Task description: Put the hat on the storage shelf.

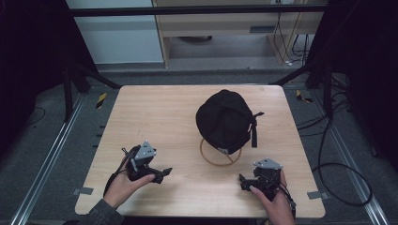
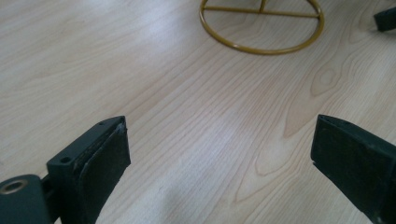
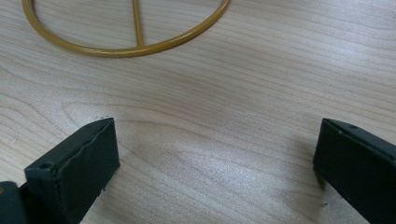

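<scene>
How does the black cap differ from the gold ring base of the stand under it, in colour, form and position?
The black cap is dark, soft cloth with a domed shape; the gold ring base is a thin, flat metal hoop with crossbars. The cap sits raised on the stand, while the ring base lies directly on the table. The cap looks wider and hides part of the ring in the high view. Both are round in outline and neither is touched by a gripper.

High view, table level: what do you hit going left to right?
Left gripper held in the person's left hand → black fabric cap perched on a round gold wire stand → right gripper held in the right hand, all over the light wooden table.
</scene>
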The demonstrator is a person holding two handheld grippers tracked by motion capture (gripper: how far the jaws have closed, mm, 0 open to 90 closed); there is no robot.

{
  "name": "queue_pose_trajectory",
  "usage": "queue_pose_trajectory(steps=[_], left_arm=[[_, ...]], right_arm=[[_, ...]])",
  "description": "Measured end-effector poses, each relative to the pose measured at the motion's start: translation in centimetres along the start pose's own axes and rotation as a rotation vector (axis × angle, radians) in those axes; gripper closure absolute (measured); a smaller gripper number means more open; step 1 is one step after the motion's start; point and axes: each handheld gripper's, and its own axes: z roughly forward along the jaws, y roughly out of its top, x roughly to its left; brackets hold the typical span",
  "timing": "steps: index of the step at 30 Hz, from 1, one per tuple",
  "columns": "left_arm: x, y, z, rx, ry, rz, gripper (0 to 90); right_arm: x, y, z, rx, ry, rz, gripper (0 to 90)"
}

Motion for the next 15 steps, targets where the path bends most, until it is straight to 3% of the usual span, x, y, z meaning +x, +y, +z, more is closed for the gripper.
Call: queue_pose_trajectory(steps=[8,15], left_arm=[[1.2,-1.7,0.0,0.029,0.031,-0.019,4.1],[2.0,-4.1,0.4,0.05,0.052,-0.064,4.1]], right_arm=[[0.0,0.0,0.0,0.0,-0.001,-0.001,0.4],[0.0,0.0,0.0,0.0,-0.001,0.001,0.4]])
